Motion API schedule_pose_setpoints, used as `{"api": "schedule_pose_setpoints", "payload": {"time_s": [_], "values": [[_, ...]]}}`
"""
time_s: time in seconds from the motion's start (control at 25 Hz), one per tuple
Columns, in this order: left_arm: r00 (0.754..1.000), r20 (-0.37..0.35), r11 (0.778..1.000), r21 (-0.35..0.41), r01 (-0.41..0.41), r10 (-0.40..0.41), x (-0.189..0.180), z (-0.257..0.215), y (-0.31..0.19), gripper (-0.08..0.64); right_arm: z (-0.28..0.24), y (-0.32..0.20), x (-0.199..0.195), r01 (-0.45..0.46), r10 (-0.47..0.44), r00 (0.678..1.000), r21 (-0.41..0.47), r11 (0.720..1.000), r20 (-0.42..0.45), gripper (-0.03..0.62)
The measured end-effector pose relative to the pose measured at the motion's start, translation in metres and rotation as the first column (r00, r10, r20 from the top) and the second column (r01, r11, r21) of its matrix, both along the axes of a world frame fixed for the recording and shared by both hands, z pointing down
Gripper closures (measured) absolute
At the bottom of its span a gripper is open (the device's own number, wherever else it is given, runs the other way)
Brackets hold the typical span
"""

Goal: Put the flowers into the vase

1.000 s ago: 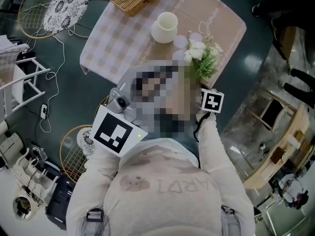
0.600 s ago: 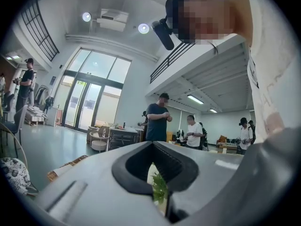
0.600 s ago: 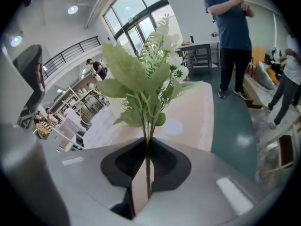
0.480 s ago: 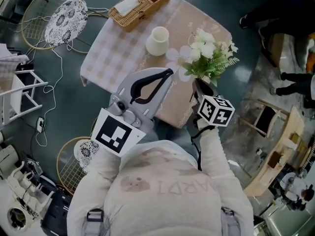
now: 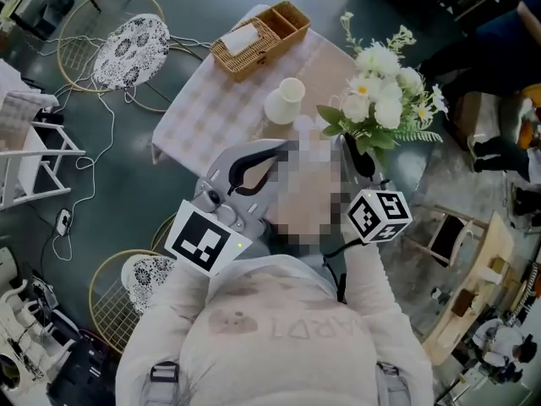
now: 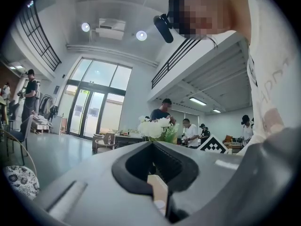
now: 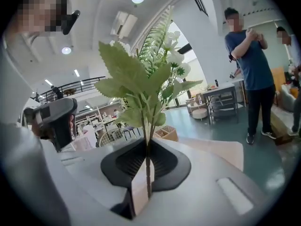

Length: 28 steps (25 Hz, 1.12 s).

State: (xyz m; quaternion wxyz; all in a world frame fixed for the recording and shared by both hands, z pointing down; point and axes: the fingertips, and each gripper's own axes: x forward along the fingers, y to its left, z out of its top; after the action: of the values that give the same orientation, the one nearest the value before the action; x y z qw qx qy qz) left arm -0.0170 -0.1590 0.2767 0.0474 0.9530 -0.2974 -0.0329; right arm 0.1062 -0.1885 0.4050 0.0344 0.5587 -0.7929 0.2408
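Note:
A bunch of white flowers with green leaves [image 5: 385, 100] is held up over the table's right corner, its stems clamped in my right gripper [image 5: 353, 146]. In the right gripper view the thin stems [image 7: 148, 166] run up from between the shut jaws into broad leaves [image 7: 136, 86]. The white vase [image 5: 285, 101] stands upright on the checked tablecloth [image 5: 207, 108], left of the bunch and apart from it. My left gripper [image 5: 283, 148] hovers near the table's front edge, shut with nothing in it. From the left gripper view the flowers [image 6: 155, 127] show past its jaws.
A wicker basket [image 5: 258, 36] holding a white napkin sits at the table's far corner. Wire chairs with patterned cushions [image 5: 127, 41] [image 5: 144, 273] stand to the left. Cables cross the floor there. People [image 7: 249, 55] stand in the room beyond the table.
Both grippers have risen toward the head camera. The bunch has moved up and to the right with the right gripper, farther from the vase.

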Motion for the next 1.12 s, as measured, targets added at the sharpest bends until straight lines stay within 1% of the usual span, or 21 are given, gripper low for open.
{"api": "schedule_pose_setpoints", "payload": {"time_s": [0.2,0.4,0.52,0.68,0.88,1.12], "values": [[0.999,-0.004,0.999,0.005,0.034,-0.034,-0.022,-0.007,-0.003,0.56,-0.024,-0.02,-0.022,0.034,-0.033,0.999,0.084,0.996,-0.017,0.537],[0.998,0.004,0.998,0.007,0.059,-0.059,-0.035,-0.002,-0.015,0.56,-0.032,-0.058,-0.041,0.077,-0.07,0.996,0.146,0.986,-0.051,0.537],[0.998,0.012,0.998,-0.004,0.062,-0.062,-0.046,0.006,-0.015,0.56,-0.034,-0.076,-0.054,0.092,-0.078,0.994,0.182,0.979,-0.082,0.537],[0.997,0.023,0.997,-0.027,0.076,-0.075,-0.058,0.015,-0.022,0.56,-0.038,-0.106,-0.065,0.102,-0.082,0.992,0.222,0.97,-0.096,0.537],[0.993,0.049,0.993,-0.047,0.105,-0.103,-0.071,0.024,-0.032,0.56,-0.034,-0.136,-0.075,0.107,-0.085,0.992,0.246,0.963,-0.097,0.537],[0.99,0.073,0.99,-0.069,0.126,-0.12,-0.082,0.035,-0.043,0.56,-0.012,-0.145,-0.082,0.102,-0.085,0.993,0.232,0.967,-0.081,0.536]]}}
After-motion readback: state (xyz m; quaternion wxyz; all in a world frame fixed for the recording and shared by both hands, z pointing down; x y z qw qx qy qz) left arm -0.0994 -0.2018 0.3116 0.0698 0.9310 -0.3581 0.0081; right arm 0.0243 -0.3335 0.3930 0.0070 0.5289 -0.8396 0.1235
